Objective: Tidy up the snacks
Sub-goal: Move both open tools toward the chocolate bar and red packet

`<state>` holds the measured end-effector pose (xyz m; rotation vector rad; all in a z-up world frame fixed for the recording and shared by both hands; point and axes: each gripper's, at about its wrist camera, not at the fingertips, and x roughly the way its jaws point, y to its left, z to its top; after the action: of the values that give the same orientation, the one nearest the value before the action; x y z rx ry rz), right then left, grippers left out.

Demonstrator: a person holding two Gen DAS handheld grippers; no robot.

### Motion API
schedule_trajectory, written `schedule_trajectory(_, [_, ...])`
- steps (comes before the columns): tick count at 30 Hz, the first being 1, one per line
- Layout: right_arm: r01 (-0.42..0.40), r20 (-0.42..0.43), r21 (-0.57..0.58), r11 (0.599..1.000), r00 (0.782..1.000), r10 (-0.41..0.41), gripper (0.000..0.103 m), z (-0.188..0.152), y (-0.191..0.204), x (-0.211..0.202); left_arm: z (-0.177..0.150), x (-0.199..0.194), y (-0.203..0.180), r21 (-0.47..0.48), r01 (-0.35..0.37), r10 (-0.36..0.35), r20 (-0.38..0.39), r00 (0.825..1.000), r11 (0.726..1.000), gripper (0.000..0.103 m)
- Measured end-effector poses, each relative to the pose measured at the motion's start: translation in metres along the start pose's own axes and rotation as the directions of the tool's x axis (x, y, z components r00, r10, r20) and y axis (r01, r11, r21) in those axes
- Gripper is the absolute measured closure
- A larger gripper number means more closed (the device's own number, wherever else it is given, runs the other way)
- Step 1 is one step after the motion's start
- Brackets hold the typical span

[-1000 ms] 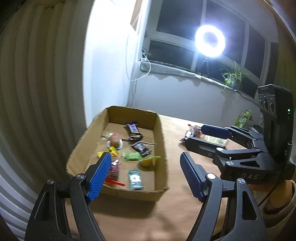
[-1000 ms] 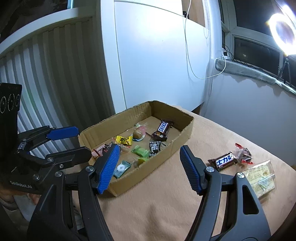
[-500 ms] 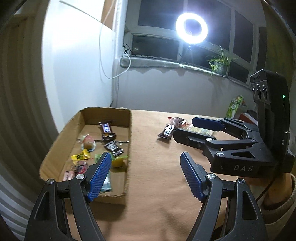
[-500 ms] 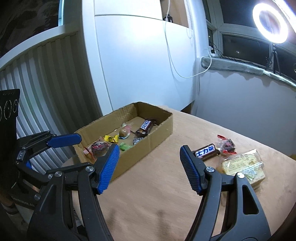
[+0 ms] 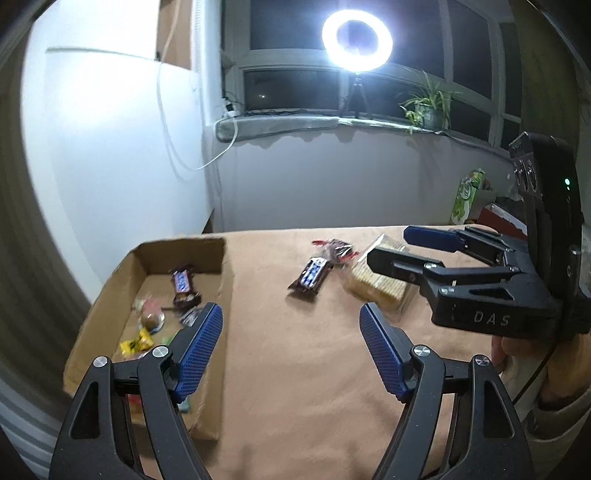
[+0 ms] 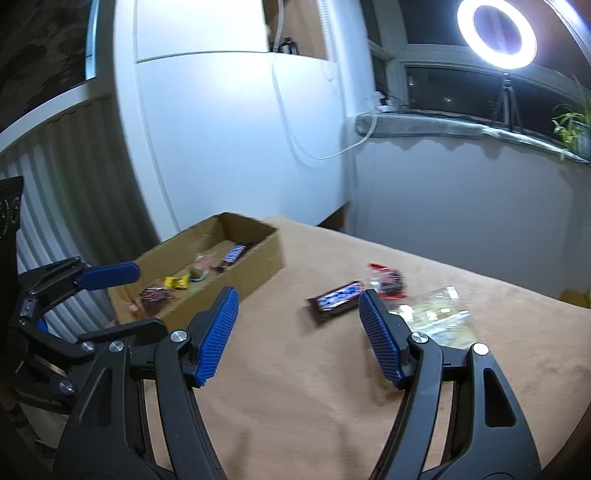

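Note:
A cardboard box (image 5: 225, 280) (image 6: 266, 266) at the table's left holds several small snacks, among them a Snickers bar (image 5: 181, 284) (image 6: 236, 254). On the tan cloth to its right lie a dark chocolate bar (image 5: 311, 275) (image 6: 338, 299), a red-and-dark candy pack (image 5: 334, 248) (image 6: 388, 282) and a clear cracker pack (image 5: 380, 280) (image 6: 436, 314). My left gripper (image 5: 291, 350) is open and empty above the cloth beside the box. My right gripper (image 6: 299, 336) is open and empty, short of the chocolate bar; it also shows in the left wrist view (image 5: 406, 251) over the cracker pack.
A white cabinet (image 6: 229, 140) stands behind the box and a ribbed wall (image 6: 74, 177) runs at the left. A ring light (image 5: 356, 35), a window sill with a plant (image 5: 428, 107) and a green packet (image 5: 467, 195) are at the back.
Both grippers have swung to the right, away from the box and toward the loose snacks on the cloth. The box now sits at the left of both views. Both stay open.

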<state>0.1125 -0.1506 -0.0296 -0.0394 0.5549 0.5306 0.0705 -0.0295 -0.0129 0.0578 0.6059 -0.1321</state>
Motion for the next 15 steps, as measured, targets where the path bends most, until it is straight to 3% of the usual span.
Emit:
schedule_trajectory(6, [0.059, -0.004, 0.013, 0.998, 0.998, -0.059, 0.032, 0.004, -0.032, -0.003, 0.009, 0.022, -0.011, 0.017, 0.036, -0.036, -0.009, 0.999, 0.999, 0.026])
schedule_trajectory(15, [0.078, -0.036, -0.001, 0.997, 0.996, -0.078, 0.032, 0.006, -0.052, 0.015, 0.007, 0.067, -0.011, -0.019, 0.059, -0.060, -0.056, 0.997, 0.998, 0.023])
